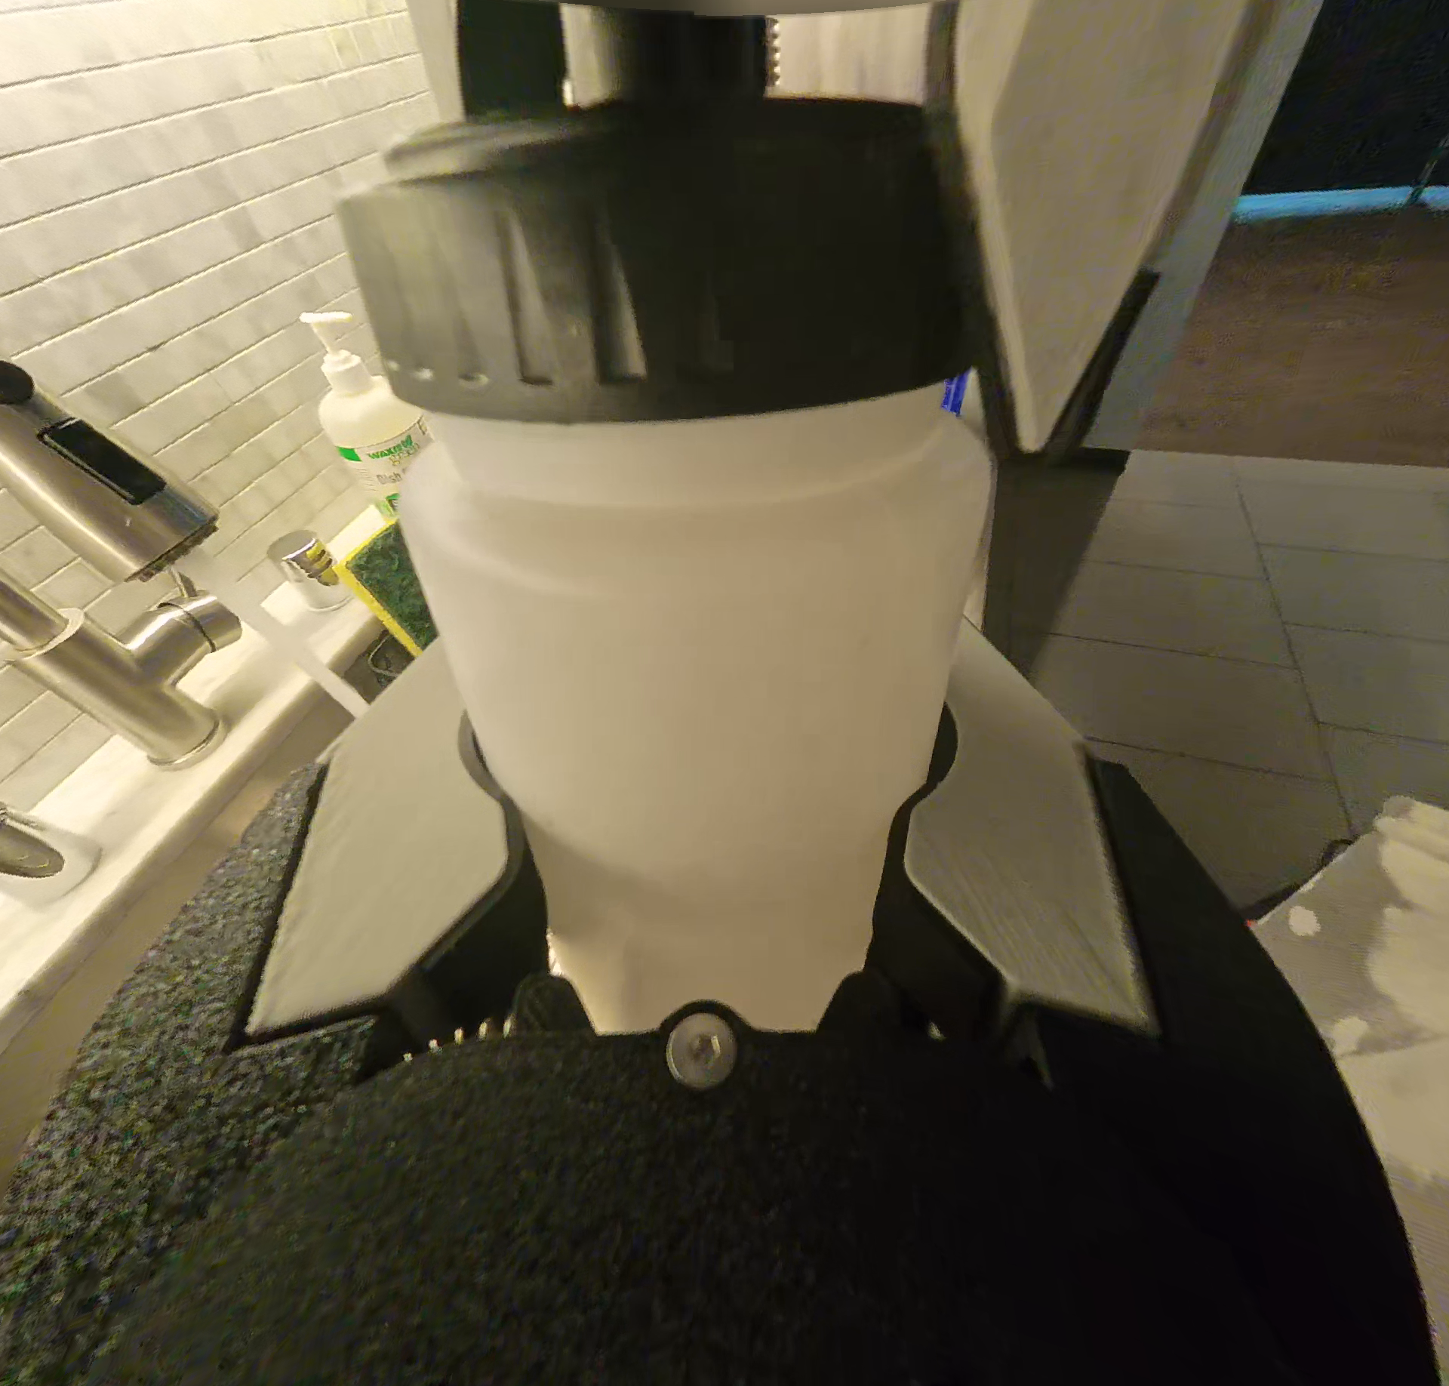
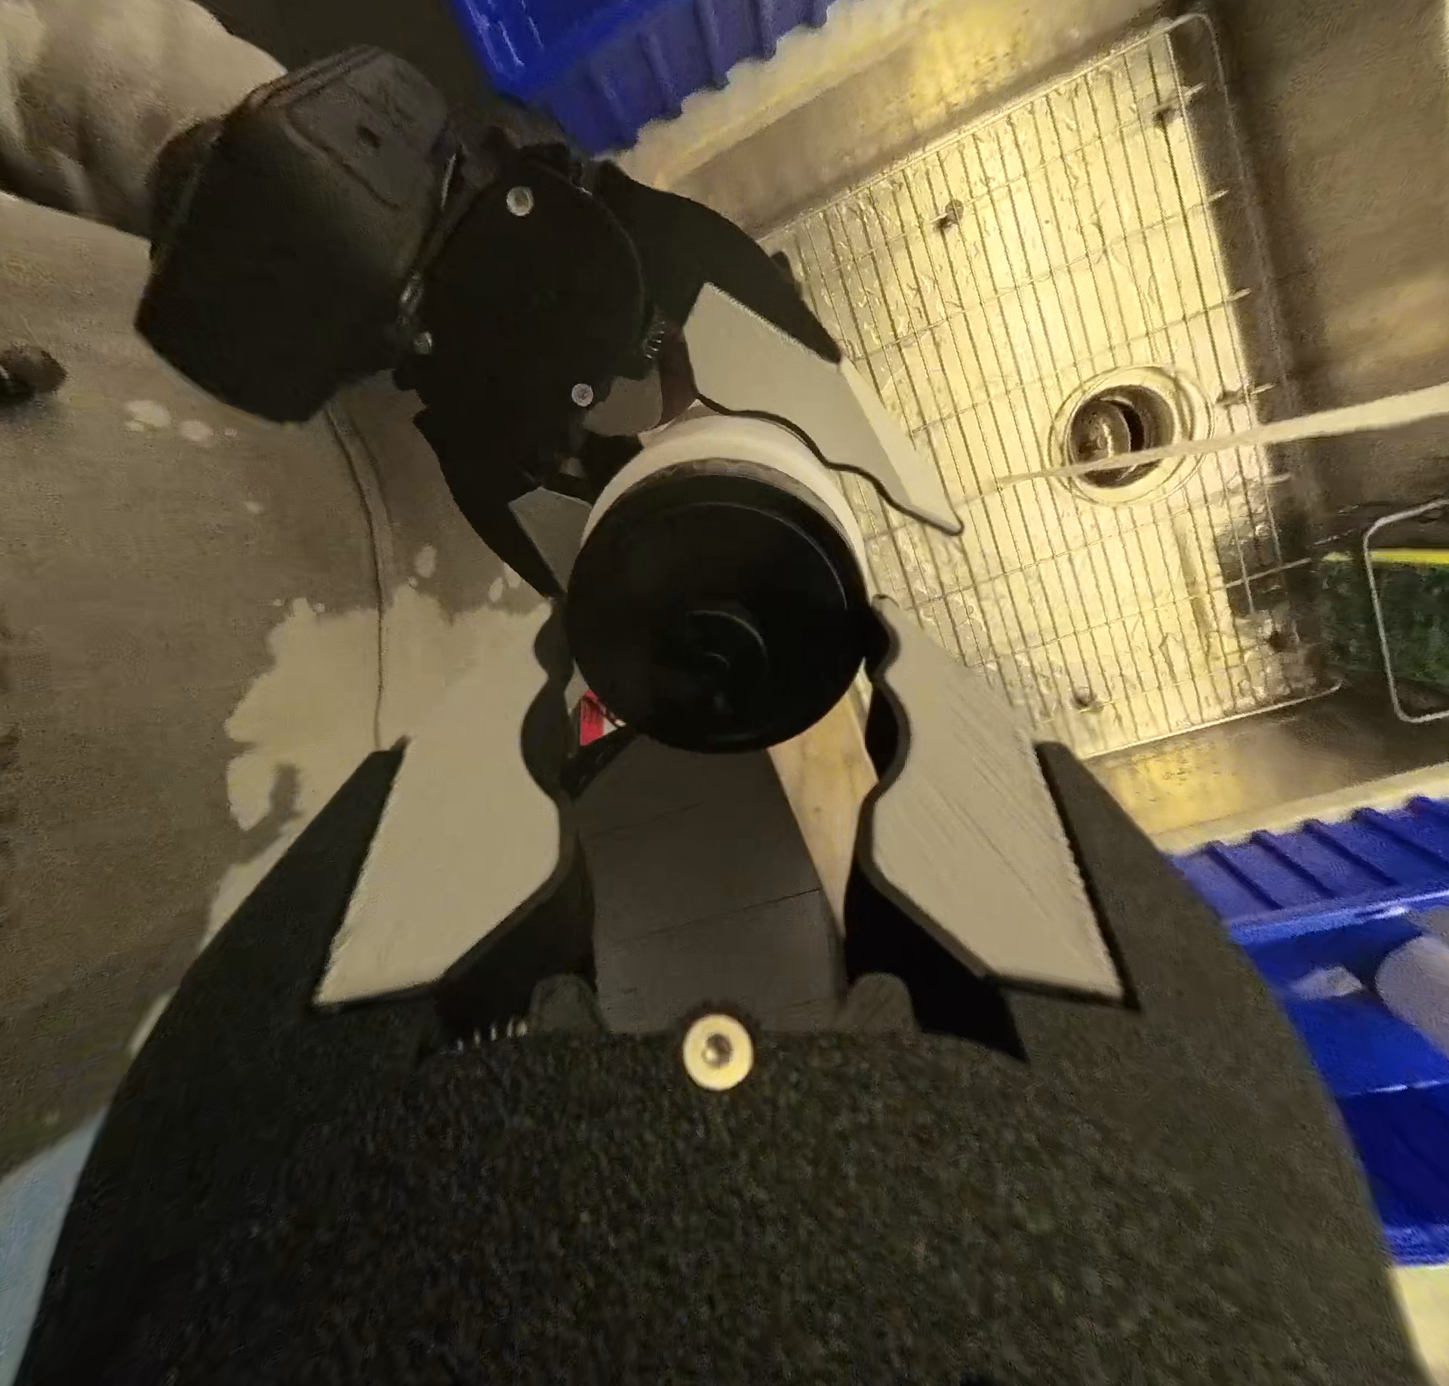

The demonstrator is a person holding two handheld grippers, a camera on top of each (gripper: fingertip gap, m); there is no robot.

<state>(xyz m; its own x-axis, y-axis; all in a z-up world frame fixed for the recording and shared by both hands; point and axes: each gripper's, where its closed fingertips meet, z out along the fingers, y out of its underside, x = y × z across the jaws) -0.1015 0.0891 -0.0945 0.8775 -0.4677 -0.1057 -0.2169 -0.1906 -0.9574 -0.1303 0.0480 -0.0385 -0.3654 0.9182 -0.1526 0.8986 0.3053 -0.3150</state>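
My left gripper (image 1: 706, 666) is shut on the body of a translucent white bottle (image 1: 698, 627), which stands upright between its fingers. The bottle has a black ribbed cap (image 1: 659, 274). My right gripper (image 2: 713, 627) comes down from above, and its white fingers (image 2: 964, 784) touch both sides of the cap (image 2: 713, 619). One of those fingers (image 1: 1058, 211) shows beside the cap in the left wrist view. The right wrist view looks straight down on the cap, with the left gripper (image 2: 666, 454) beyond it, held over the near edge of a steel sink (image 2: 1286, 140).
A wire grid (image 2: 1019, 329) and a drain (image 2: 1121, 423) lie in the sink. A steel faucet (image 1: 102, 548) runs a thin stream of water (image 1: 290, 627). A pump soap bottle (image 1: 353, 423) and a green sponge (image 1: 392, 587) sit behind. Blue bins (image 2: 627, 38) flank the sink.
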